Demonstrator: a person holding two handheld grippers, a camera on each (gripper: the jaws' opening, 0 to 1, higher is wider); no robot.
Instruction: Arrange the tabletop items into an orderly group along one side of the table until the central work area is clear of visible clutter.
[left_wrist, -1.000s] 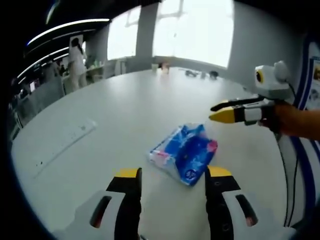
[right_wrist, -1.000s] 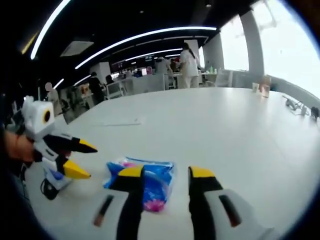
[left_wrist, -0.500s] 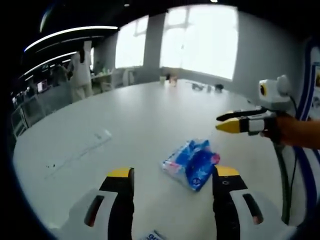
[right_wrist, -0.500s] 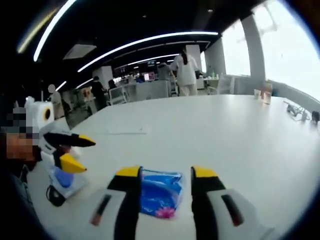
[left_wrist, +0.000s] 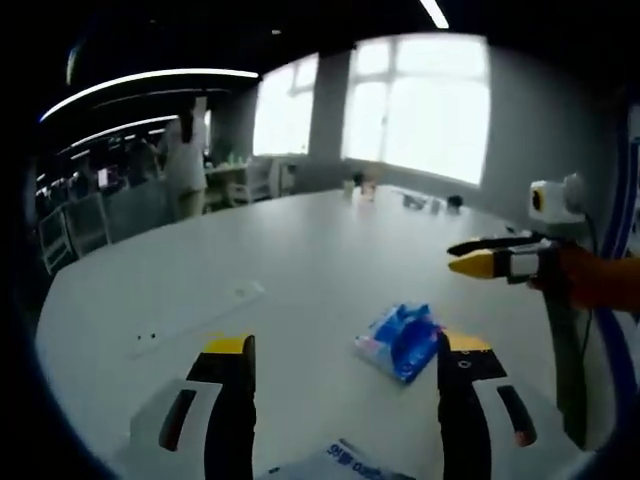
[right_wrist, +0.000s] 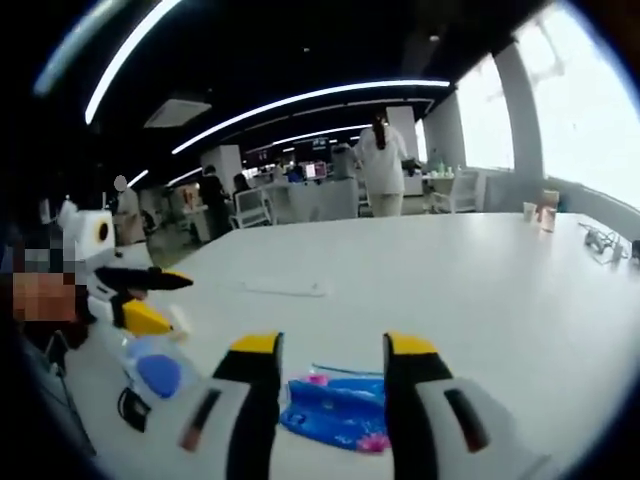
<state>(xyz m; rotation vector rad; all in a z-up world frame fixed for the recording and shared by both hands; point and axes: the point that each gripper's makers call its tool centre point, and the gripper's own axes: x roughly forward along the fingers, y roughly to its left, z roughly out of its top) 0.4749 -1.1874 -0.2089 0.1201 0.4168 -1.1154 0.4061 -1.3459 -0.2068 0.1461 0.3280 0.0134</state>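
Two grippers are presented over a white worktop (left_wrist: 300, 260), with one blue tissue pack (left_wrist: 401, 340) as the item in hand.

In the left gripper view, the left gripper (left_wrist: 343, 352) is seen with its fingers spread wide and nothing between them. The tissue pack lies flat on the worktop just ahead of the right-hand finger, apart from it. A flat white strip (left_wrist: 200, 316) lies on the worktop to the left, well apart from the pack. Part of a printed white wrapper (left_wrist: 335, 463) is seen at the bottom edge between the fingers. The right gripper (left_wrist: 478, 255) enters from the right above the worktop; whether its fingers are parted cannot be told there.

In the right gripper view, the left gripper (right_wrist: 160, 298) is seen at the left near a clear blue-marked packet (right_wrist: 155, 368). The right gripper (right_wrist: 333, 350) is held with fingers apart and empty, the tissue pack (right_wrist: 335, 412) lying between and just beyond them.

The pack is judged light, soft and compressible, with a slick film wrapper. A grip across its narrow width at mid-length is advised; excess squeeze is likely to deform it, and an end grip may let it sag or slip.
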